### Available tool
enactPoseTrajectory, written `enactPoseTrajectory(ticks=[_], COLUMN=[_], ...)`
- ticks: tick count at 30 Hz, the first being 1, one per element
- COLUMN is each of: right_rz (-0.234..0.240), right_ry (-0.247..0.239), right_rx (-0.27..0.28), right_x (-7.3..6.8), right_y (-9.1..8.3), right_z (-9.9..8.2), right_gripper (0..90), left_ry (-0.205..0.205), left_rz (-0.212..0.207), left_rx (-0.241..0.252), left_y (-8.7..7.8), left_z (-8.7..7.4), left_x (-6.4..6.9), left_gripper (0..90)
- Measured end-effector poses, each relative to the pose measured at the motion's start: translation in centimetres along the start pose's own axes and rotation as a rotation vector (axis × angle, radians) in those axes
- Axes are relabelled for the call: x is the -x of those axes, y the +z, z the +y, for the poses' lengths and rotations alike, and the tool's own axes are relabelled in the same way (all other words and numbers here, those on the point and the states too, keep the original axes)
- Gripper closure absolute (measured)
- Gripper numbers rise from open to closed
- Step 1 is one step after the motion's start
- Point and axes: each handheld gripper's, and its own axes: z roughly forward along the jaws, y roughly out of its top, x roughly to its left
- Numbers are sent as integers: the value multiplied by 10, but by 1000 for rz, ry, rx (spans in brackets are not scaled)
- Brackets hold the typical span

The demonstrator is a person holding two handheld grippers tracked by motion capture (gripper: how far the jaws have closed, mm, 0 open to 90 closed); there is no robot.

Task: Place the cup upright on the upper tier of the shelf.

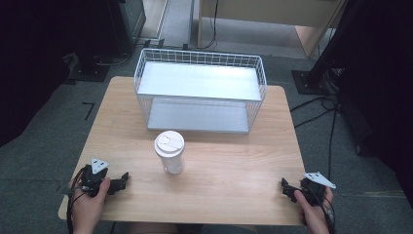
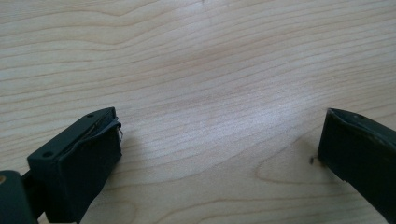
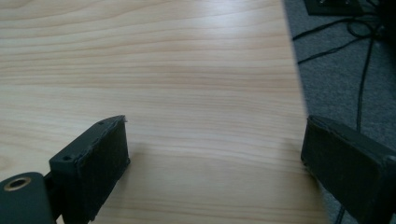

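Nearest the camera, the left gripper [image 1: 122, 181] rests low at the near left corner of the tabletop [image 1: 234, 161], its fingers [image 2: 79, 163] spread wide over bare wood. At the near right corner the right gripper [image 1: 285, 186] also has its fingers [image 3: 93, 163] spread, one of them past the tabletop's right edge, above grey carpet and cables. Between them, well apart from both, a lidded white cup [image 1: 169, 152] stands upright; no writing on it can be read. Just beyond it stands a white wire basket shelf [image 1: 200, 90].
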Motion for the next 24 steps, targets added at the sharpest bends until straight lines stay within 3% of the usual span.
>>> enactPoseTrajectory(ticks=[4,9,10,11,12,14,19,24], right_rz=[-14,18,5,-28,-28,14,43,58], right_ry=[1,81,68,17,17,-45,-69,-84], right_rx=[-18,-56,-47,-23,-23,-17,-19,-21], right_x=[5,9,8,2,2,-6,-16,-17], right_y=[3,5,4,2,2,1,2,2], right_z=[2,2,2,1,1,-1,0,0], right_gripper=[42,28,28,30,30,38,36,34], left_ry=[0,-23,-30,-57,-57,-42,-13,18], left_rz=[2,13,2,-37,-37,-37,-66,-112], left_rx=[-1,-5,11,45,45,55,69,90], left_y=[-1,-4,-6,-9,-9,-10,-9,-11], left_z=[-1,-3,-3,-2,-2,2,6,12], left_x=[0,2,3,5,5,12,24,39], left_gripper=[0,0,0,0,0,0,0,0])
